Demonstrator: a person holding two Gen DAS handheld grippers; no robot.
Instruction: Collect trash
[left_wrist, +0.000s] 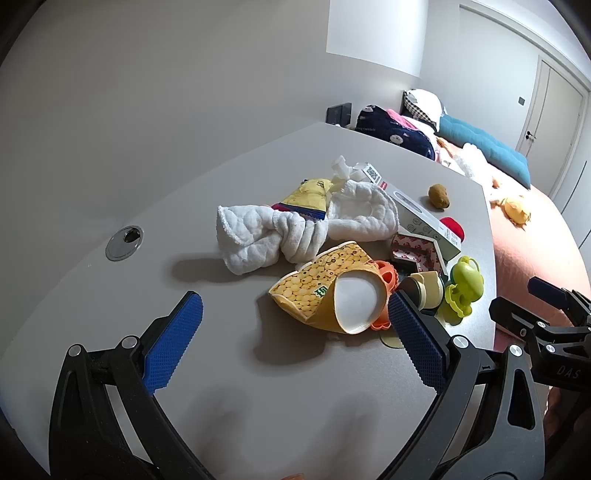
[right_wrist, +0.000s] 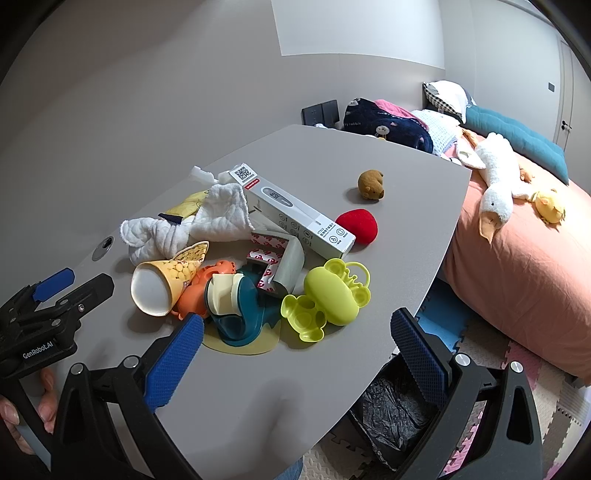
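Trash lies in one heap on the grey table (left_wrist: 110, 206), and the paper cup (left_wrist: 328, 291) with the corn print serves as landmark. The left gripper (left_wrist: 295, 347) hovers just before this cup with its blue pads (left_wrist: 173, 343) spread wide, holding nothing; the cup lies on its side with the white mouth toward the gripper. The right gripper (right_wrist: 295, 350) is released too, its fingers apart over the table's near edge, and nothing is between them. Right beside the cup is an orange toy (right_wrist: 207, 284), then a teal holder (right_wrist: 236, 314) on a yellow disc. Further right of the cup sits a green frog case (right_wrist: 328, 295). Behind the cup lie a white towel (left_wrist: 266, 236), a yellow wrapper (left_wrist: 306, 197) and a long thermometer box (right_wrist: 295, 218). A red-printed foam corner (right_wrist: 277, 258) rests between box and cup. Beyond the box are a red sponge (right_wrist: 358, 225) and a brown plush (right_wrist: 371, 184), apart from the heap. A bin with black bag (right_wrist: 391, 410) stands on the floor, below the table's edge, well right of the cup.
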